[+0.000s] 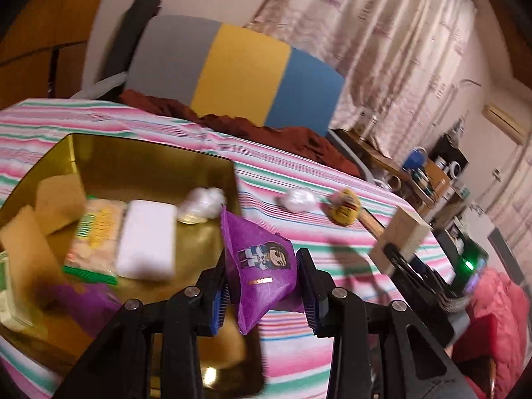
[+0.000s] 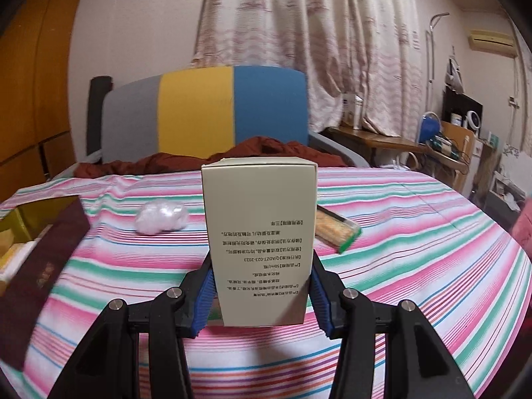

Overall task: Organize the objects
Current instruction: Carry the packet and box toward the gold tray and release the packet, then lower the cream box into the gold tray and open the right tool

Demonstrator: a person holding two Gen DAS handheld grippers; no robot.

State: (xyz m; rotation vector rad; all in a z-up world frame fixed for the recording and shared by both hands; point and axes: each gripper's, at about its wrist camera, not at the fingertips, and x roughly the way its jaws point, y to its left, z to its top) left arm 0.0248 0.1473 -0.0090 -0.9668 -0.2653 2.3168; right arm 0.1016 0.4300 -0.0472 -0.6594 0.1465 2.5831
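While poised above the striped tablecloth [image 1: 299, 349], carried one item in each tool. Judged the step in hand as loading the gold tin [image 1: 149, 156], which stood open at the left of the table and already held a white block [image 1: 148, 242], a biscuit packet [image 1: 96, 236], a second purple pack [image 1: 86, 299] and a crumpled wad [image 1: 202, 201].

Gripped a cream box [image 2: 259, 219] in the right gripper [image 2: 262, 276], pads drawn in against its two sides low down. Kept it upright and clear of the cloth, well to the right of the tin. Pinched the purple packet [image 1: 259, 242] in the left gripper [image 1: 262, 266], with the jaws set narrow on its lower half. Hung it at the tin's near right corner, partly over the rim.

Called for moving the packet further left over the bare gold floor near the front, then lowering before letting go — a soft pack dropped on the rim would likely slide back out. Called, too, for holding the box back until the left tool was clear, then bringing it in past the maroon panel [image 2: 43, 266] leaning by the tin. Probably best to lay the box flat, with little floor left.

Left on the cloth for later: a green-ended packet [image 2: 335, 229], a white ball [image 2: 161, 216] and a small yellow pack [image 1: 345, 209].
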